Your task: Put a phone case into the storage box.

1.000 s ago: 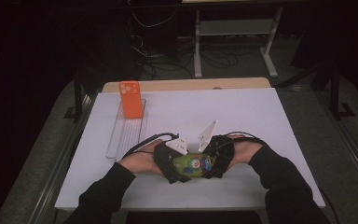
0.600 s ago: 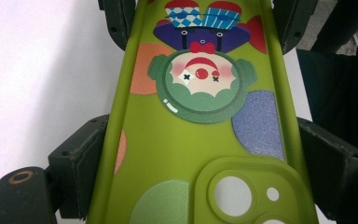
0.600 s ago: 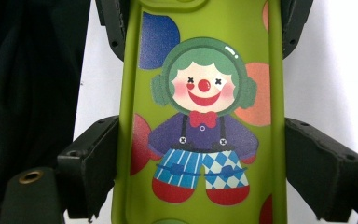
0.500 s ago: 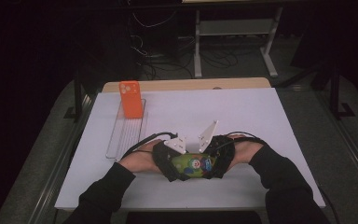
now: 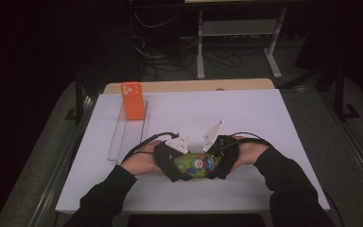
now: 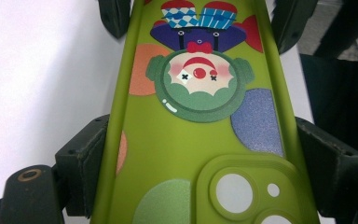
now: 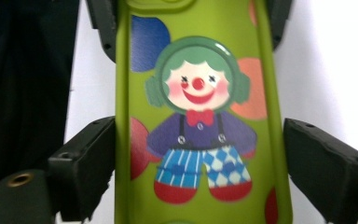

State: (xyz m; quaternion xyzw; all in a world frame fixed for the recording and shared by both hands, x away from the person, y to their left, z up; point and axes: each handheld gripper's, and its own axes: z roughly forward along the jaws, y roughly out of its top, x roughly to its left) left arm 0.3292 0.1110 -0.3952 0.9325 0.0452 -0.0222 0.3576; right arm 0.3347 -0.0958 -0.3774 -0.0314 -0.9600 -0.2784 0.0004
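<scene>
Green phone case (image 5: 194,164) with the clown print, low over the near part of the white table (image 5: 246,118), close to the person's edge, clown face up. Long axis lying straight across, from one hand to the other, so that each pair of jaws looks along the length from an opposite end. Camera cut-out end toward the left gripper (image 6: 200,158), clown's shoes toward the right gripper (image 7: 198,163). Left jaws just now closing, pads pressed against both long edges of the case, wide apart but gripping. Right jaws just now opening, with the case between them, one pad beside an edge and the other seeming a little clear of it; probably no real hold there. Both hands equally near, yet the case likely carried by the left alone. Farther back and to the left, well apart, a clear tray (image 5: 128,135), and at its far end an orange phone case (image 5: 133,100) standing upright.
</scene>
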